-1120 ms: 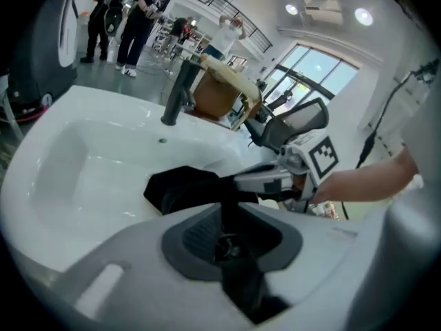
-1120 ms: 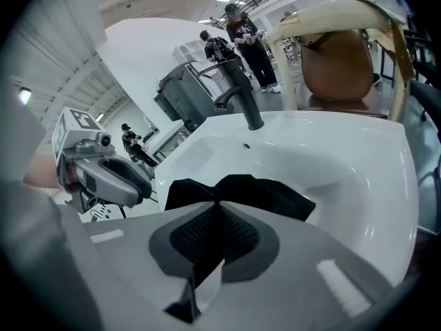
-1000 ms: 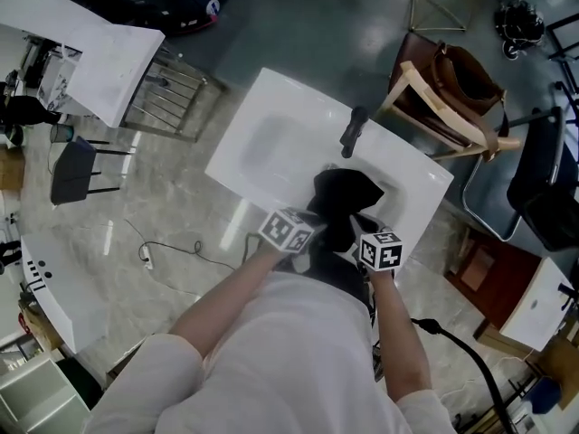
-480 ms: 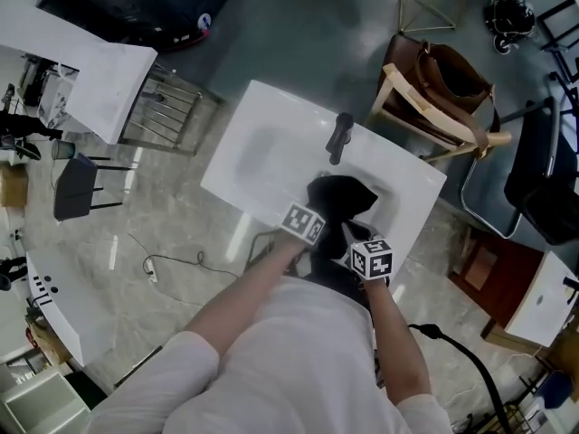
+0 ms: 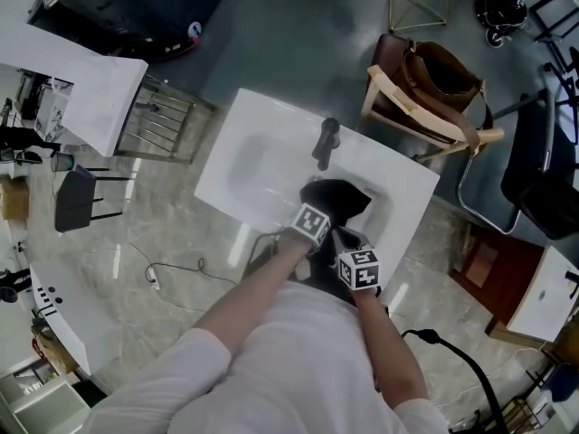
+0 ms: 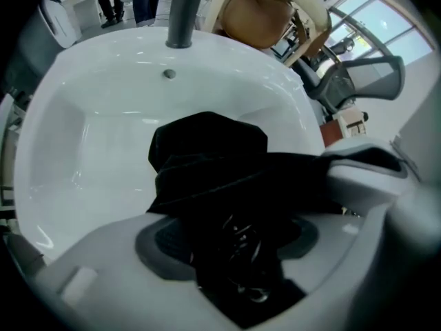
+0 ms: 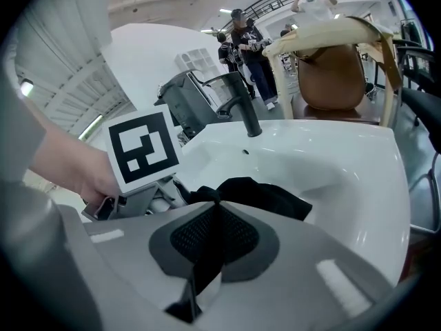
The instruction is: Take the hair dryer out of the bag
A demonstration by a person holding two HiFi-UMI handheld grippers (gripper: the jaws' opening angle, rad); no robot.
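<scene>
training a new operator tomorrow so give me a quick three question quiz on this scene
1. True or false: the black bag lies on the floor.
2. Which gripper pinches the bag's fabric: A left, B right, C neither?
3. Fill in: the bag lies in the white ____, in front of the dark tap.

Key
1. False.
2. B, the right gripper. The left gripper has just been opening its jaws, which stand apart around the bag.
3. basin.

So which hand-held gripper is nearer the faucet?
Left hand-held gripper: jaws just opened, bag between them, closer to the faucet. Right hand-held gripper pinches the bag further back.
</scene>
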